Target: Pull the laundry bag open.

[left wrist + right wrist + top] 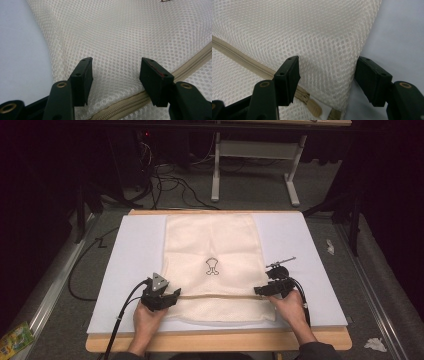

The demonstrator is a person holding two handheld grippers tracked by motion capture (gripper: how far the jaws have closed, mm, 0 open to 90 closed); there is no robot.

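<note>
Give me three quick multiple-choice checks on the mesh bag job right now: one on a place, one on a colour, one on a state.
1. Where does the zipper pull sit on the mesh bag?
A. at the bag's right-hand end, by the right gripper
B. at the far edge of the bag
C. under the left gripper

2. What colour is the zipper tape?
A. black
B. beige
C. red

3. How do the left gripper's jaws stand?
A. shut tight on the zipper pull
C. clamped on the white mat
B. apart, with mesh between them, pads not pressing

Answers: 1 A, the right gripper view shows the pull just below its jaws at the bag's edge. 2 B, the tape runs beige across the cream mesh. 3 B, the left gripper view shows a wide gap over the mesh.
</note>
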